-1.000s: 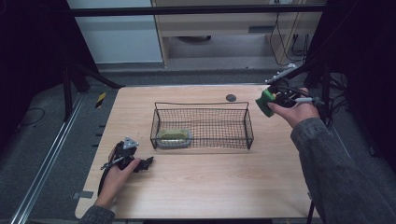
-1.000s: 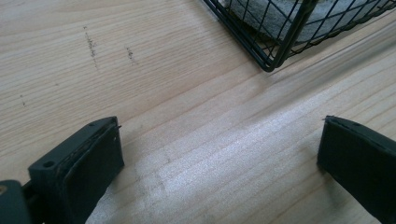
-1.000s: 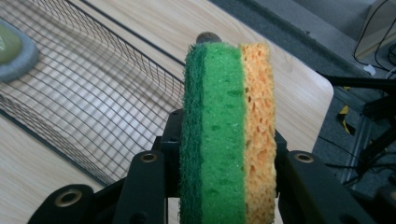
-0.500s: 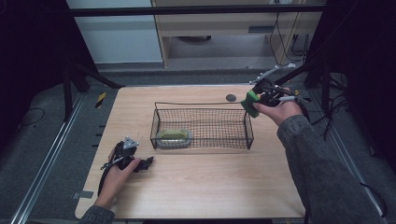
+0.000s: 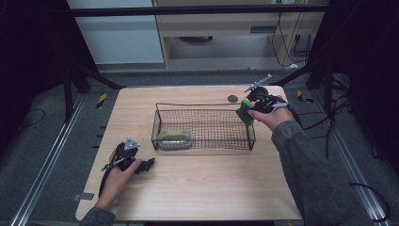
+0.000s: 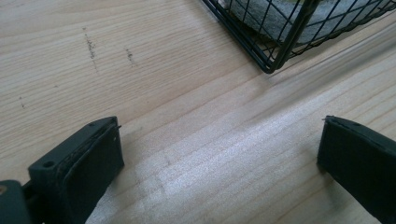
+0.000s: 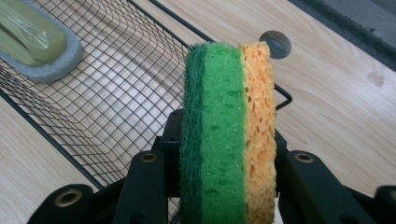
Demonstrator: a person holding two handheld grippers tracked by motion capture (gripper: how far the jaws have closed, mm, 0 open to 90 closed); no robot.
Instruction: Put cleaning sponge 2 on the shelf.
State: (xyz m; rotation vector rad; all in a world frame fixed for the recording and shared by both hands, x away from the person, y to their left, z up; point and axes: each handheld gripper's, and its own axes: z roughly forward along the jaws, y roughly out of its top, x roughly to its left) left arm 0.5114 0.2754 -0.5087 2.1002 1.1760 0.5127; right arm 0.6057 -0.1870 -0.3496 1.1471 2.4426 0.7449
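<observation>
Starting on the left: my left gripper [image 5: 148,164] is parked down on the surface [image 5: 197,188], jaws spread wide with nothing between them, just bare wood grain in the left gripper view. It sits near the front-left corner of the wire basket [image 5: 202,143], not touching it.

Inside the basket, over at its left end, there's a grey-edged sponge with a yellowish-green top [image 5: 175,137] lying flat on the mesh floor.

Over on the right, my right gripper [image 7: 224,186] is clamped on the green and orange sponge [image 7: 229,135], held up on edge at the basket's right end, around the rim. The jaws pinch it across the flat faces, scouring side on one jaw, the porous orange foam on the other.

My take on handling: it's super light and squishy, so dropping it isn't going to break anything, and the rough green pad should give decent bite. Being soft, it'll squash if I squeeze hard, and a hold near an edge could let it flop or twist. Gripping around the middle of the faces seems the safest bet.
</observation>
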